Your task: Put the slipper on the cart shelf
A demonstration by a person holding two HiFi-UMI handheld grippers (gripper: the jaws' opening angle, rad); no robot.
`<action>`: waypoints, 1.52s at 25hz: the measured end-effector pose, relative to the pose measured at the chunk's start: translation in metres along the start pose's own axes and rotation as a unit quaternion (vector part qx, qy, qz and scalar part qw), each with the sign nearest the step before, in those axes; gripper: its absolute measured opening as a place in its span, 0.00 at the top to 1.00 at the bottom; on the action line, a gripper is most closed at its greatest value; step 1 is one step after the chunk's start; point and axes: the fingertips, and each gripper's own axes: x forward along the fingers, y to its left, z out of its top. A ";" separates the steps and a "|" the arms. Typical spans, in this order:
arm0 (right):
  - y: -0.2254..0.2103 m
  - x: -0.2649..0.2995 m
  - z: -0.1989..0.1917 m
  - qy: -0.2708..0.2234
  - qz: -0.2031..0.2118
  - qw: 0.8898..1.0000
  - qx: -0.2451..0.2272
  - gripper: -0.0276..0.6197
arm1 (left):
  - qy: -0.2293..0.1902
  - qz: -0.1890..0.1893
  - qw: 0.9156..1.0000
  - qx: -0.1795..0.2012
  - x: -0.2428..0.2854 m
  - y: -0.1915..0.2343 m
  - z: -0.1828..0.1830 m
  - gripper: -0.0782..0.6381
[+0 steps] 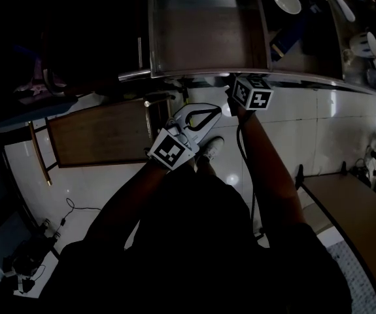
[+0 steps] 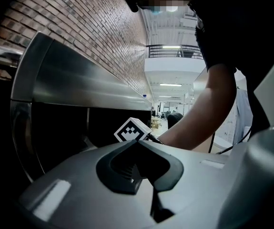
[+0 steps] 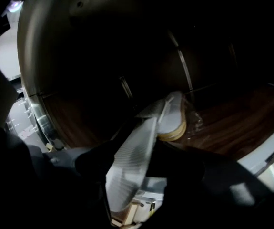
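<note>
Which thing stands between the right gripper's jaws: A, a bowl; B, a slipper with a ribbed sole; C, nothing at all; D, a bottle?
B: the right gripper view shows the slipper, ribbed sole showing, standing between the jaws of the right gripper.

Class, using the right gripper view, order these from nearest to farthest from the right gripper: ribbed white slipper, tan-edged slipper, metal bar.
1. Ribbed white slipper, between the fingers.
2. Tan-edged slipper, ahead on the wooden shelf.
3. Metal bar, behind it at the shelf's back.
</note>
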 end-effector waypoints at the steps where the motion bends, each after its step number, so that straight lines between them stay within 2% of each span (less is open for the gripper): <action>1: -0.002 -0.003 0.004 -0.006 -0.005 1.000 0.000 0.49 | 0.000 0.000 1.000 -0.001 0.000 0.000 0.000 0.89; 8: -0.015 -0.044 0.014 -0.031 -0.029 0.999 -0.005 0.49 | -0.004 0.002 1.000 0.003 0.003 -0.006 0.009 0.89; 15: 0.003 -0.114 0.014 -0.044 -0.021 0.998 -0.031 0.49 | -0.011 0.006 1.000 0.011 -0.003 -0.024 0.028 0.89; 19: 0.041 -0.159 0.015 -0.059 0.023 0.995 -0.080 0.49 | -0.014 0.015 1.000 0.017 -0.012 -0.039 0.041 0.89; 22: 0.078 -0.194 0.017 -0.075 0.058 0.988 -0.119 0.49 | -0.017 0.026 0.999 0.034 -0.023 -0.057 0.053 0.89; 28: 0.153 -0.249 0.023 -0.108 0.140 0.964 -0.201 0.52 | -0.024 0.081 0.996 0.030 -0.066 -0.083 0.072 0.89; 33: 0.203 -0.276 0.018 -0.117 0.205 0.944 -0.230 0.64 | -0.011 0.132 0.991 0.037 -0.106 -0.099 0.079 0.89; 38: 0.246 -0.292 0.005 -0.117 0.254 0.932 -0.232 0.81 | -0.008 0.151 0.987 0.052 -0.140 -0.114 0.086 0.89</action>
